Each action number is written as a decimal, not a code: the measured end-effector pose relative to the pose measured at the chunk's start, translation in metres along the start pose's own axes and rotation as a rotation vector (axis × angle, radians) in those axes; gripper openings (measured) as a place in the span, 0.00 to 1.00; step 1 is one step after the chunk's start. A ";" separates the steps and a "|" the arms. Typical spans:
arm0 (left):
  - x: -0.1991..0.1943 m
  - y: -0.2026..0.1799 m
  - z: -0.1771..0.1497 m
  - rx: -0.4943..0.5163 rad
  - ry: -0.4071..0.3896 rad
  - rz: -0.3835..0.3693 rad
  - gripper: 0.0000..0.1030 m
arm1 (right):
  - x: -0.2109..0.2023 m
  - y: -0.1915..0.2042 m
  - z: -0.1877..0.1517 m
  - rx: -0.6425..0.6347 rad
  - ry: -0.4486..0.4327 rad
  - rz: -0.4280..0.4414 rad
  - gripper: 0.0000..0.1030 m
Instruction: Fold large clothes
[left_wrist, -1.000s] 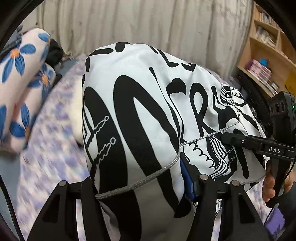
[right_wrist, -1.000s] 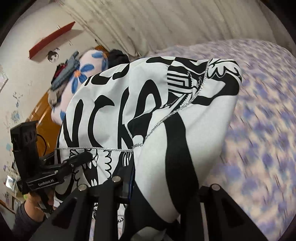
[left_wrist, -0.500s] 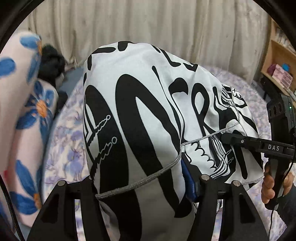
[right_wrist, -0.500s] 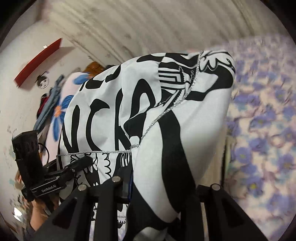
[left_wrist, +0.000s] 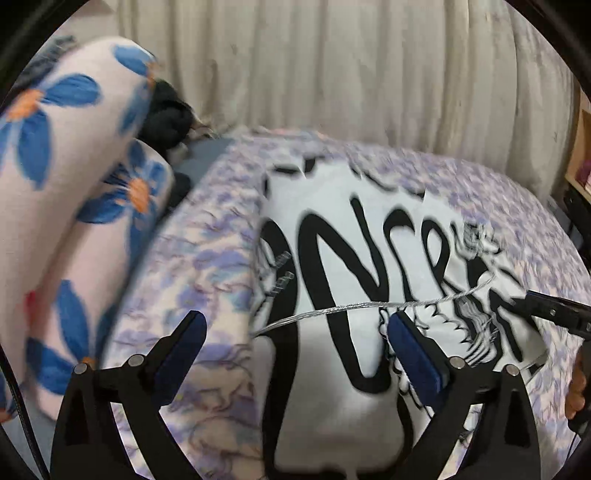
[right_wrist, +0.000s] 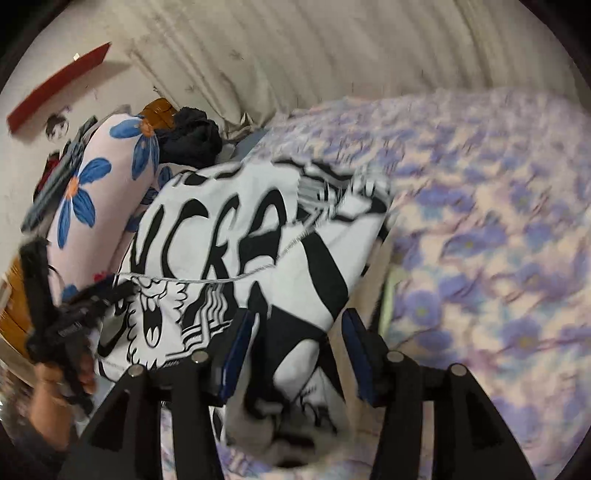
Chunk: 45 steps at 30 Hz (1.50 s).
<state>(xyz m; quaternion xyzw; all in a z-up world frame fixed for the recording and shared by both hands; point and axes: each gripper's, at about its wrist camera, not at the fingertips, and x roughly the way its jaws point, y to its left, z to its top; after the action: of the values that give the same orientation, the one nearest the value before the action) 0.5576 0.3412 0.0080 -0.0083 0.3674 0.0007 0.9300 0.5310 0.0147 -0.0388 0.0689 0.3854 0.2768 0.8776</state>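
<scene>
The garment (left_wrist: 354, 266) is spread on the bed (left_wrist: 207, 258), with a curtain (left_wrist: 332, 62) hung behind the bed's far edge. To the garment's left, a pillow (left_wrist: 70, 192) is propped at the bed's side, and a bundle of cloth (left_wrist: 168, 118) is tucked behind it. At the far right, a shelf (left_wrist: 581, 155) is placed beside the curtain.

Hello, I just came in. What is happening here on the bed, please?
A person holds a gripper in each hand and is folding a black-and-white printed garment on the bed with the purple flowered sheet. The garment lies on the sheet. The left gripper is opening wide, and its fingers do not press the cloth. The right gripper is also opening, with a fold of the garment between its fingers.
</scene>
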 end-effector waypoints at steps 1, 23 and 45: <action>-0.014 0.001 -0.001 -0.016 -0.034 -0.006 0.86 | -0.010 0.008 -0.001 -0.026 -0.023 -0.020 0.49; -0.029 -0.031 -0.038 -0.034 0.110 0.178 0.33 | 0.002 0.035 -0.034 0.012 0.105 -0.095 0.02; -0.392 -0.165 -0.097 -0.099 -0.066 -0.032 0.98 | -0.353 0.100 -0.118 -0.095 0.024 -0.074 0.33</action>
<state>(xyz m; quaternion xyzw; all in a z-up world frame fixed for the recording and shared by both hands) 0.2063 0.1762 0.2078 -0.0599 0.3361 0.0044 0.9399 0.2097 -0.1026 0.1383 0.0097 0.3847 0.2628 0.8848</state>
